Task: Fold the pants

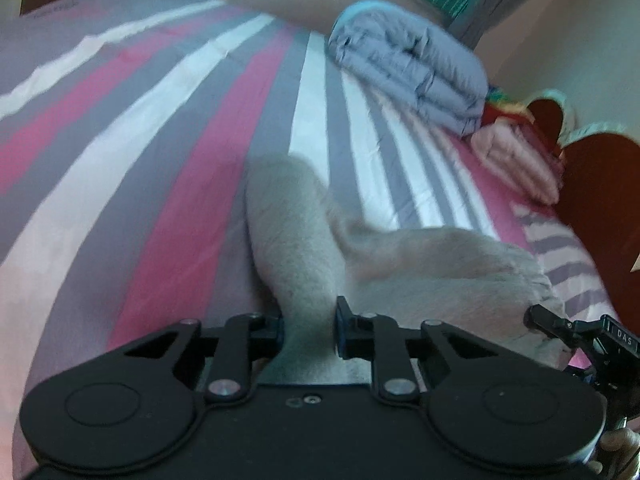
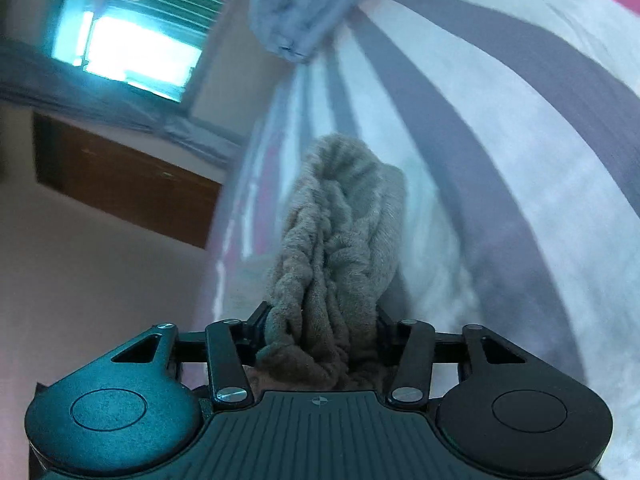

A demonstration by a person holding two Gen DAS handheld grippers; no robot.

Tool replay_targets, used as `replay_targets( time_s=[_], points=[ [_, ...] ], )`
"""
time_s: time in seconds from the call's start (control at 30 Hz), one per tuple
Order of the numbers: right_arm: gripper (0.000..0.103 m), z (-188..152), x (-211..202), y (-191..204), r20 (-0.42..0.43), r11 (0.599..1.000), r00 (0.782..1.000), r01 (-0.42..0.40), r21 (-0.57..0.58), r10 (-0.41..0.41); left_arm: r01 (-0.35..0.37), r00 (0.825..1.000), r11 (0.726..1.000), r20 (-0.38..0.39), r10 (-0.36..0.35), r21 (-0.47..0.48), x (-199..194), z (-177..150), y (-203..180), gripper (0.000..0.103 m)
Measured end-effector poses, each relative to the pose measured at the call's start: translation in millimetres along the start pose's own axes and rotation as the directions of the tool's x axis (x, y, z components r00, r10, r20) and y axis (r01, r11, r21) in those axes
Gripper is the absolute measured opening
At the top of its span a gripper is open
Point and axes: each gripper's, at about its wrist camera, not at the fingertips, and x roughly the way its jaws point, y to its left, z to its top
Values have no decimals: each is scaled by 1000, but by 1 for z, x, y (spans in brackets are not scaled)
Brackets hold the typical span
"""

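The beige fleece pants lie on a striped bed sheet, with one leg stretching away and the rest spreading right. My left gripper is shut on a fold of the pants, its pads pinching the cloth from both sides. At the right edge of the left wrist view, part of my right gripper meets the gathered waistband. In the right wrist view the pants rise as a bunched, ribbed clump, and my right gripper is shut on that thick bunch.
A folded grey-blue quilt lies at the far side of the bed, with a pile of pink folded cloth beside it. A dark wooden headboard stands at the right. A window and a brown panel show on the wall.
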Motion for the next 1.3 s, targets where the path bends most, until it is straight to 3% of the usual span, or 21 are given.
replay_targets(
  time_s=[0.2,0.3,0.37,0.43,0.47,0.57,0.67,0.7,0.77,0.9,0.97,1.0,1.03,1.07,1.17,1.23,1.3],
  points=[
    [48,17,10,36,49,994,994,-90,-64,93,27,994,999,107,-24,-27,-16,34,2,11],
    [48,22,20,43,69,990,990,-113,-82,119,4,986,1000,169,-5,6,-18,44,3,12],
    [48,22,30,43,69,988,992,-95,-120,104,-58,988,998,143,57,0,-2,40,10,12],
    [48,18,42,32,53,992,997,-46,-120,52,-126,992,992,21,126,-23,28,33,24,19],
    [48,17,50,23,39,993,999,9,-119,-4,-165,985,986,-46,164,-24,40,26,30,23],
    [53,3,60,3,9,969,978,210,-131,-211,-161,987,987,-3,161,-17,28,11,34,27],
    [56,-6,37,9,97,960,976,212,-182,-197,-185,980,983,85,183,20,2,11,24,24],
    [56,-8,26,19,129,955,973,213,-206,-190,-186,977,982,112,180,45,-5,11,18,28],
    [56,-11,16,43,166,947,976,181,-265,-140,-177,981,978,103,166,107,-5,14,6,33],
    [56,-25,41,76,60,939,997,69,-337,-52,-200,980,967,43,196,155,14,-5,1,33],
    [56,-37,61,57,-12,946,990,128,-299,-137,-209,978,963,23,208,171,20,-24,7,33],
    [54,-47,68,36,-42,944,980,177,-278,-196,-225,974,956,35,222,191,18,-31,6,34],
    [31,-52,66,20,-29,949,980,182,-256,-196,-228,973,950,38,226,211,17,-34,4,34],
    [0,-54,60,8,-3,951,976,213,-226,-220,-230,973,950,36,228,213,16,-35,3,34],
    [0,-47,48,-16,-30,986,988,146,-75,-149,-216,976,960,27,215,178,7,-28,2,33],
    [0,-46,47,8,-21,969,982,183,-163,-189,-202,979,966,26,200,164,-1,-25,0,33],
    [9,-43,45,32,15,957,986,166,-238,-168,-207,978,962,17,207,180,-2,-30,-1,34]
  ],
)
